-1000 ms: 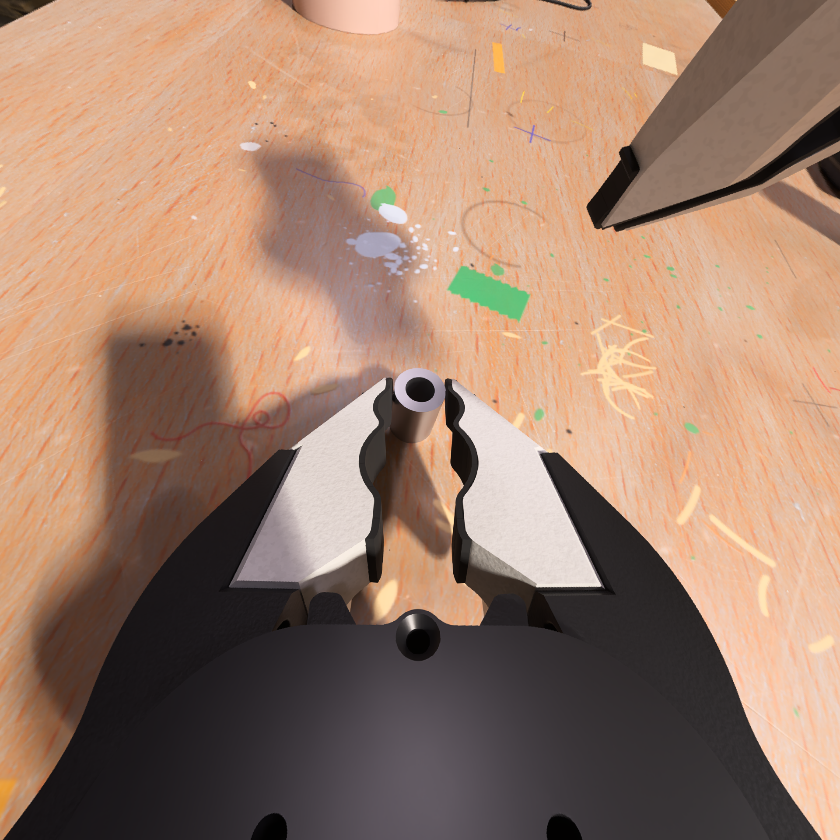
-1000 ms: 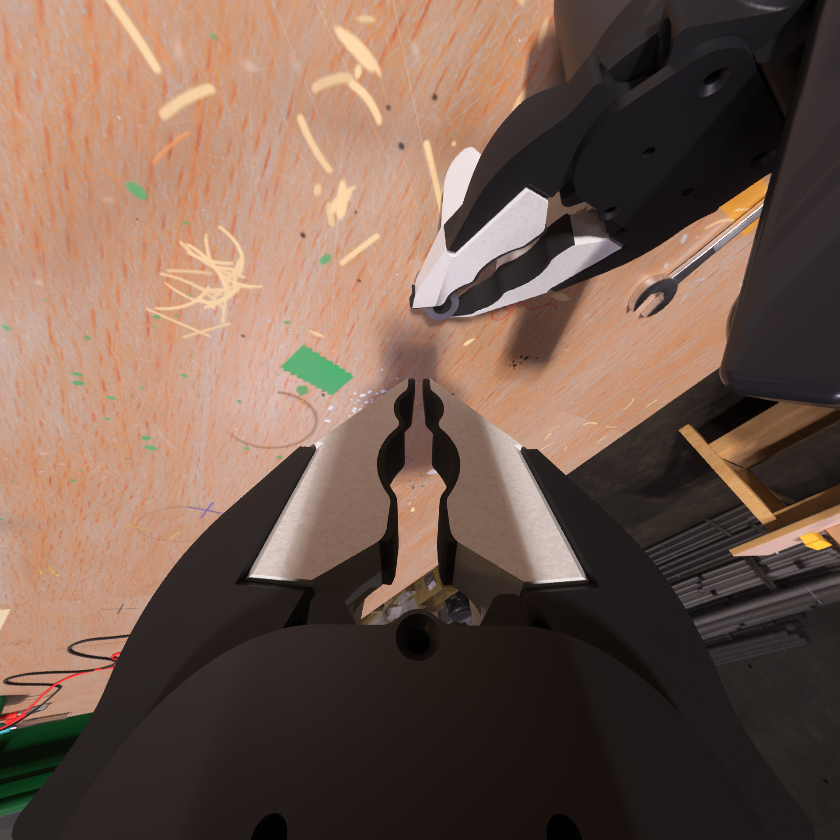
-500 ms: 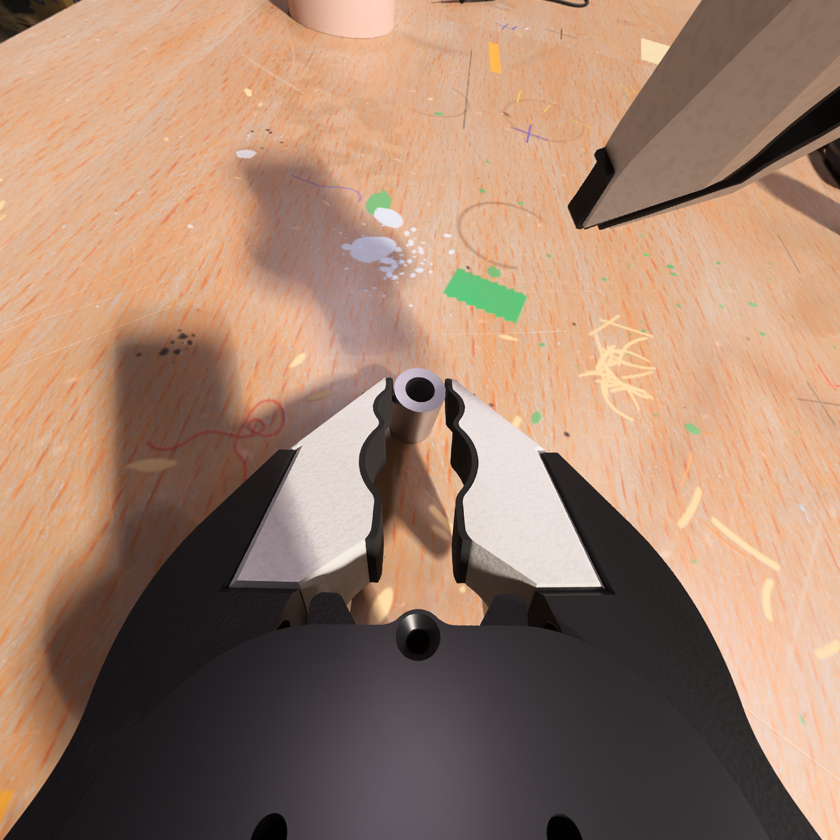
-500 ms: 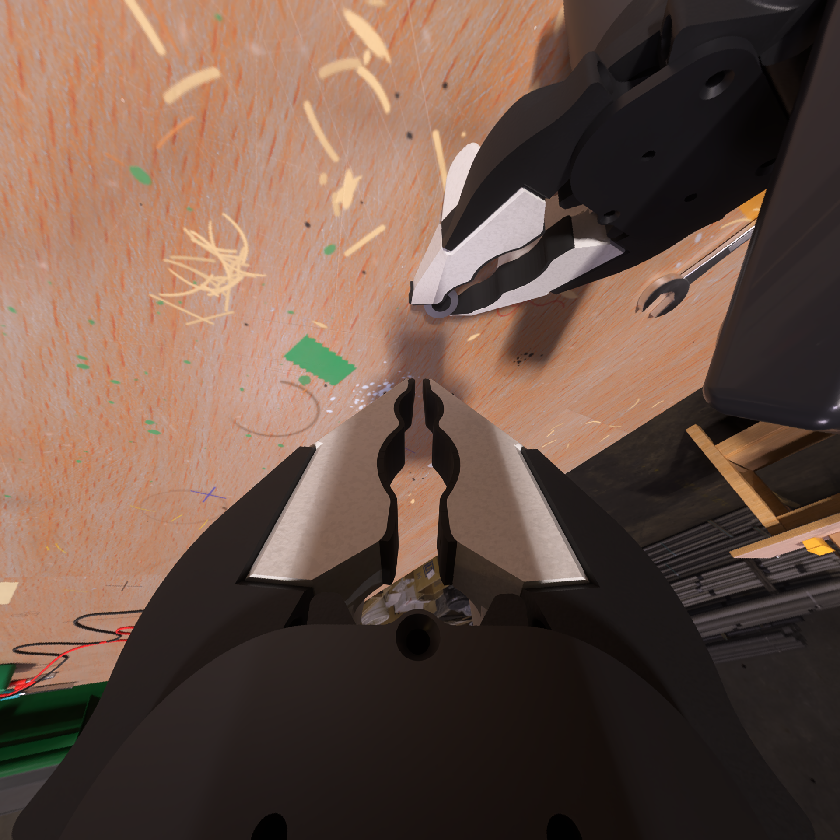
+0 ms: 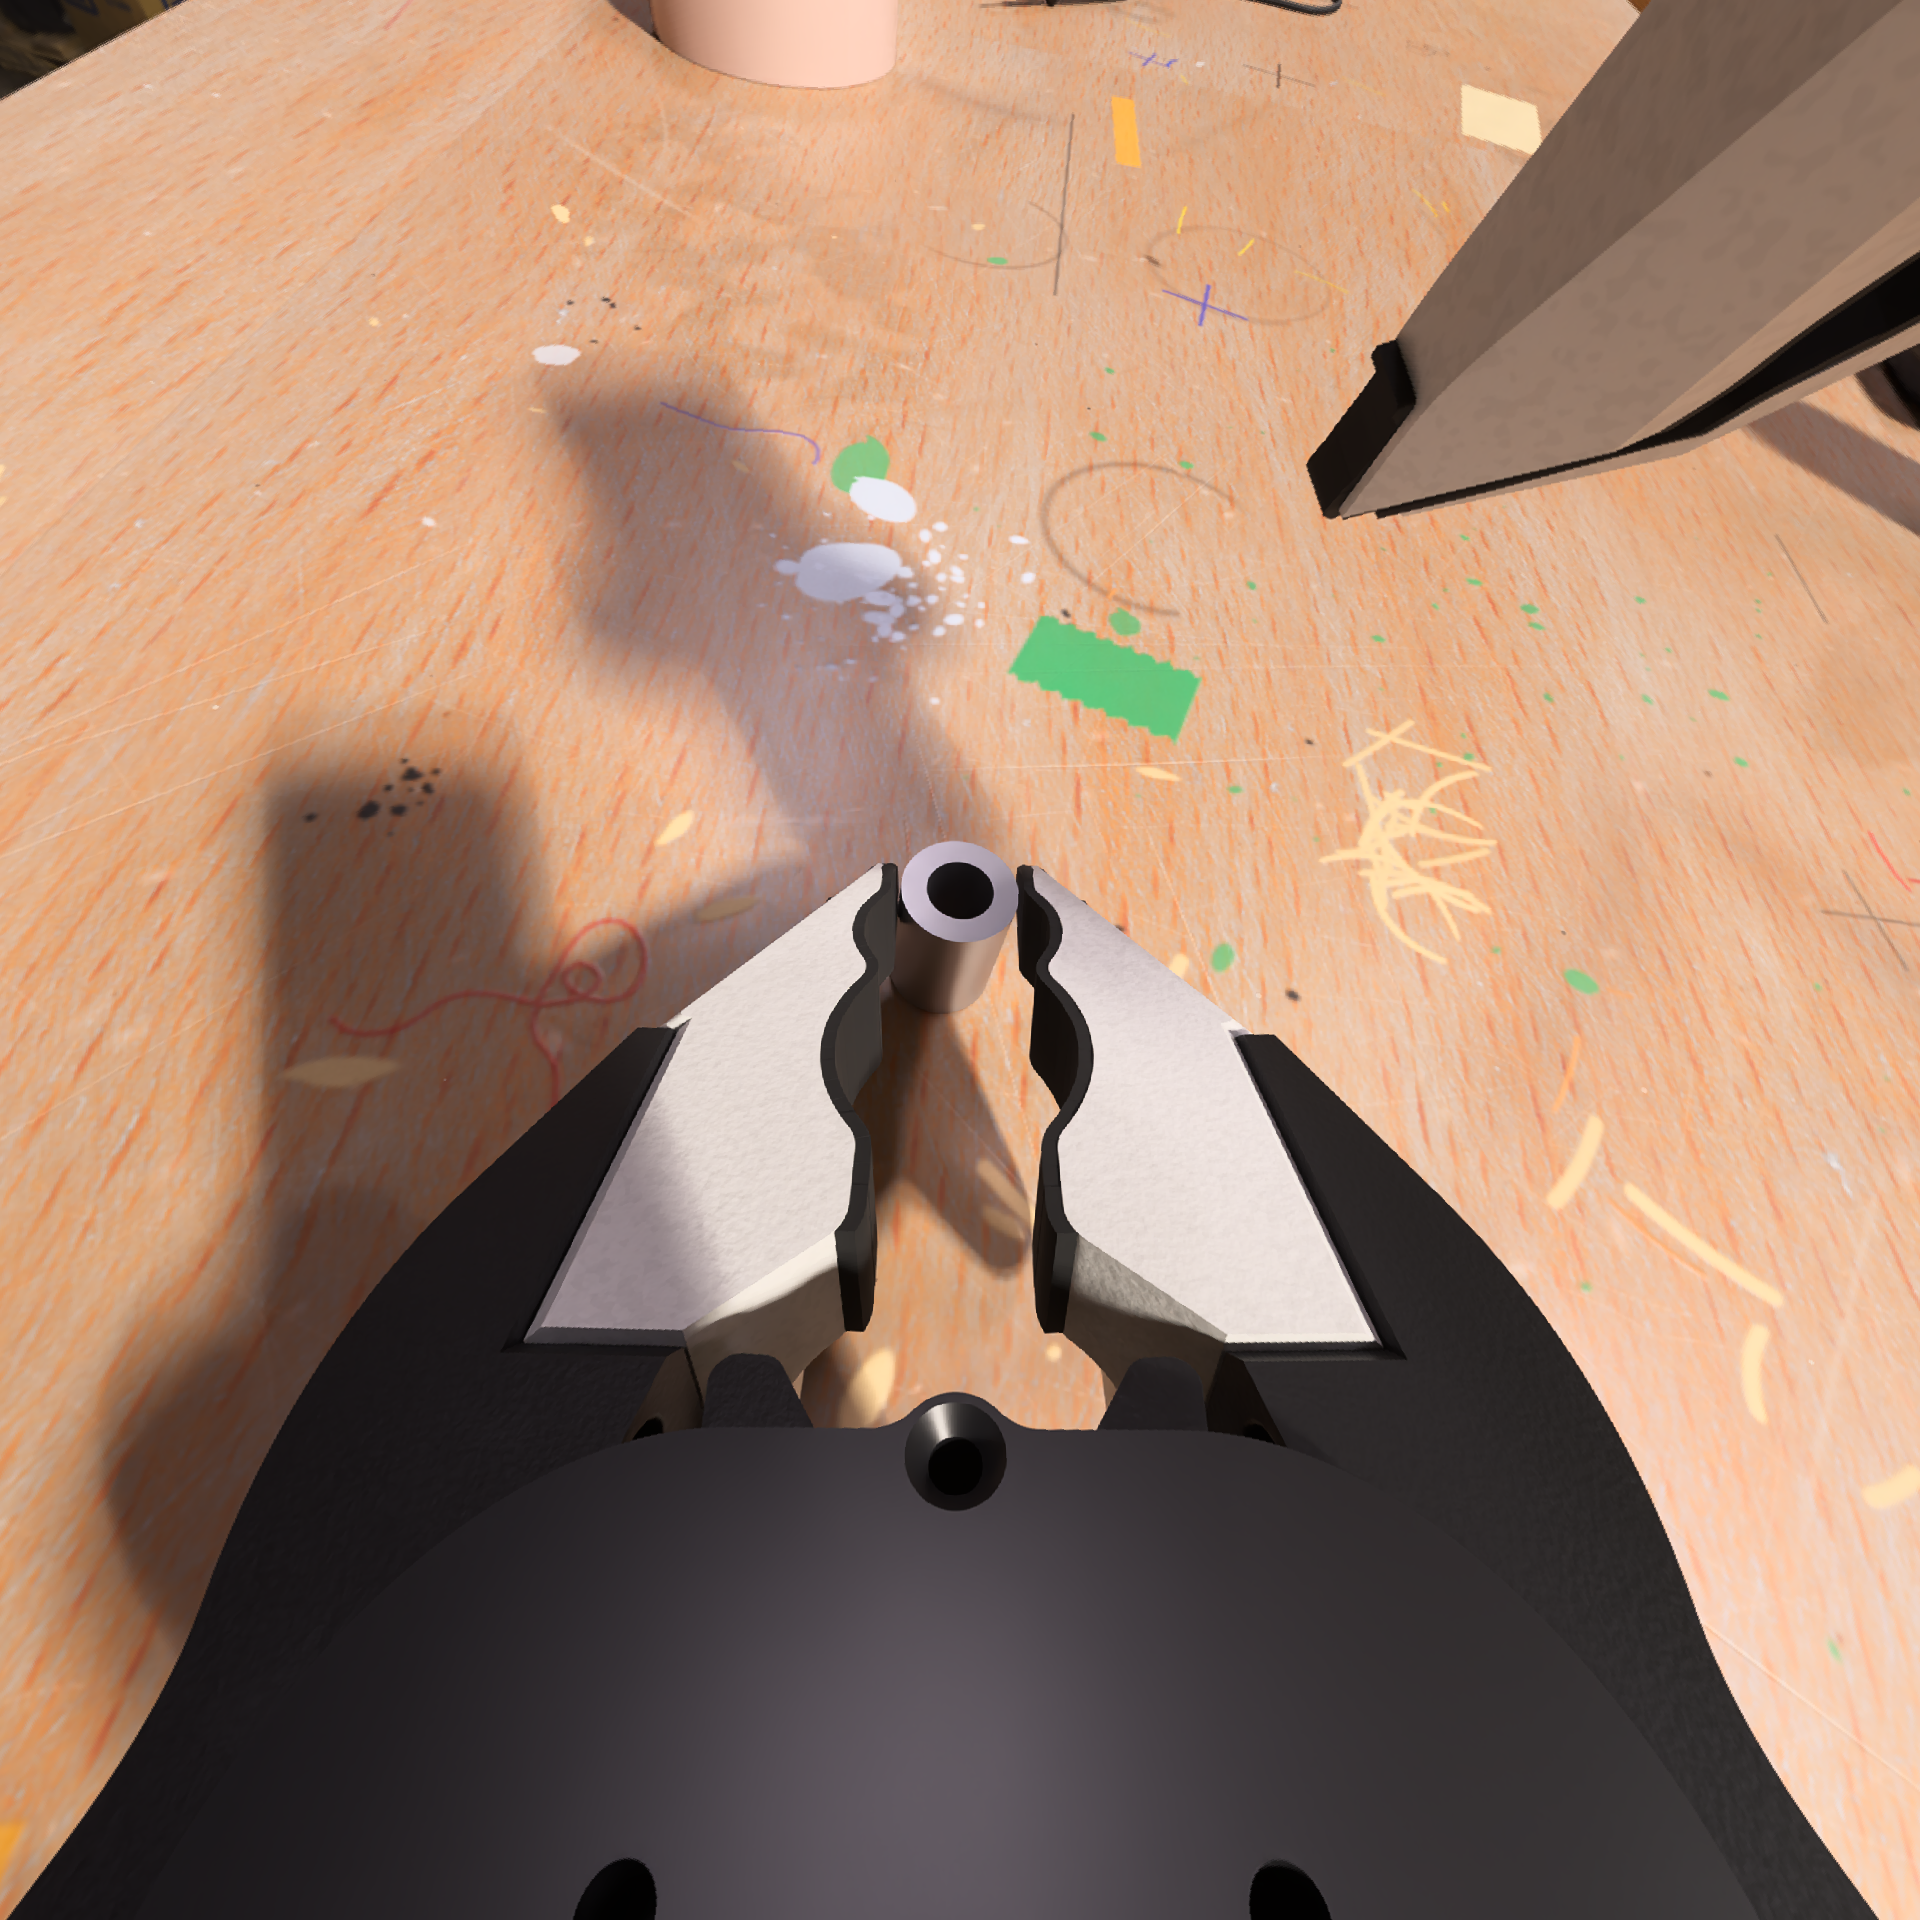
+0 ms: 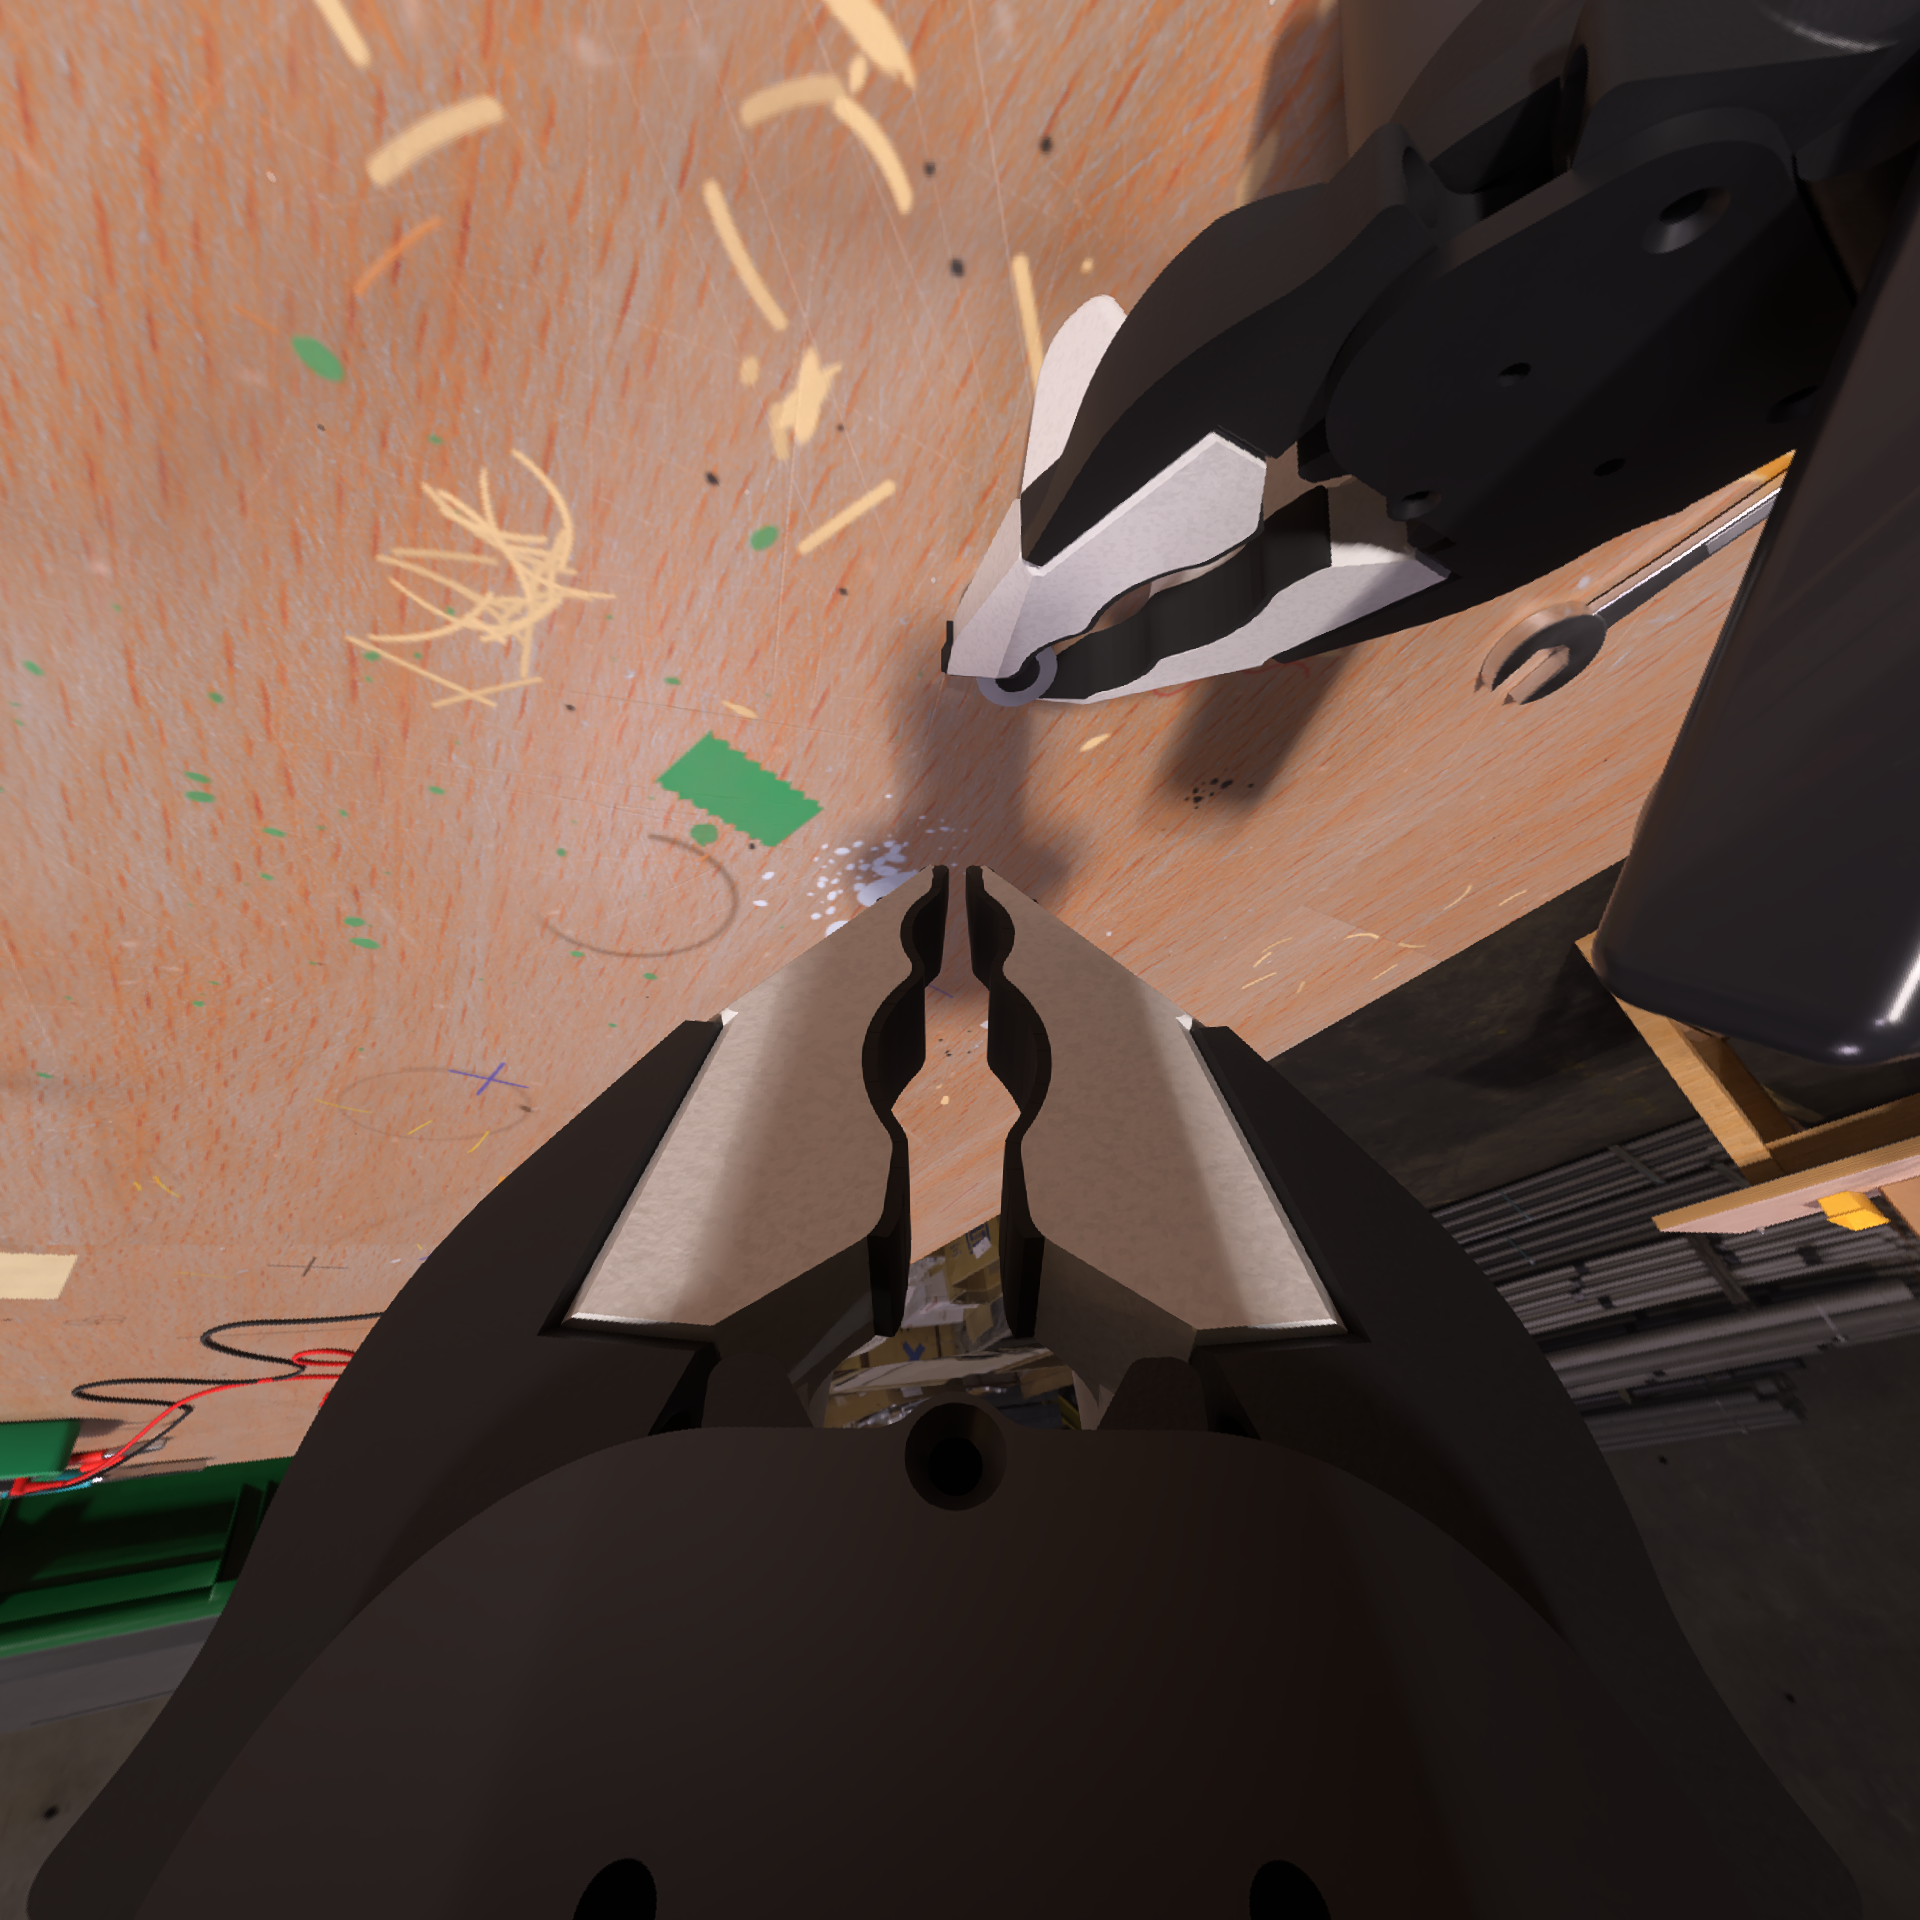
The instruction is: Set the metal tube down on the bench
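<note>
My left gripper (image 5: pixel 957 894) is shut on a short metal tube (image 5: pixel 951 940), held at the fingertips with its open end facing forward, above the wooden bench (image 5: pixel 416 520). In the right wrist view the left gripper (image 6: pixel 1013 675) shows at upper right with the tube's ring end (image 6: pixel 1023 681) at its tips, close above the bench (image 6: pixel 312 727). My right gripper (image 6: pixel 956 883) is shut and empty, its jaws almost touching, a short way in front of the left one. One of its fingers (image 5: pixel 1621 312) shows at the upper right of the left wrist view.
The bench carries paint splashes, a green patch (image 5: pixel 1107 681) and wood shavings (image 5: pixel 1413 842). A pink cylinder (image 5: pixel 774 36) stands at the far edge. A spanner (image 6: pixel 1558 644) lies near the bench edge. Red and black wires (image 6: pixel 208 1371) and a green box (image 6: pixel 104 1538) lie lower left.
The left gripper has moved slightly forward and lower with the tube. The right gripper has drifted a little closer to it; both grips are unchanged.
</note>
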You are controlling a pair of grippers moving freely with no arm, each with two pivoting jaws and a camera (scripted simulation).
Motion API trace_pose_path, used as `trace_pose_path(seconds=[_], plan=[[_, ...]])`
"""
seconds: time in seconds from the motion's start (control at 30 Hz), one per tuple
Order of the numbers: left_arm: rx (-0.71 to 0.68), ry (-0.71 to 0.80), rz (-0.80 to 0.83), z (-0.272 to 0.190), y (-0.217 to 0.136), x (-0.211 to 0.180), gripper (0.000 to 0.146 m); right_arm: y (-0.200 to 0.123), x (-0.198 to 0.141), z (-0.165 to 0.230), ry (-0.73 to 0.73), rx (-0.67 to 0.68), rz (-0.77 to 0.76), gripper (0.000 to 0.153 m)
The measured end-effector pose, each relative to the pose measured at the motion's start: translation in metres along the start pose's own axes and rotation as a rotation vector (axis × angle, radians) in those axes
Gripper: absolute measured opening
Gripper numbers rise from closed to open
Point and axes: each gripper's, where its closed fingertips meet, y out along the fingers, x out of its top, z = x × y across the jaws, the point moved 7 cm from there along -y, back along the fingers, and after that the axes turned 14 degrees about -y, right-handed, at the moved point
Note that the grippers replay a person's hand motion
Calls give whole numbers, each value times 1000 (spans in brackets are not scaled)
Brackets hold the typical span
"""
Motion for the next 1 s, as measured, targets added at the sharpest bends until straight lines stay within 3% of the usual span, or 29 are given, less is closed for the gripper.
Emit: trace_pose_path(seconds=[0.4,1.0], plan=[[-4,-2,3,0,1,0,23,6,13,-3,-17,46,88,3],[-10,-4,12,0,1,0,23,-3,7,1,11,-3,18,3]])
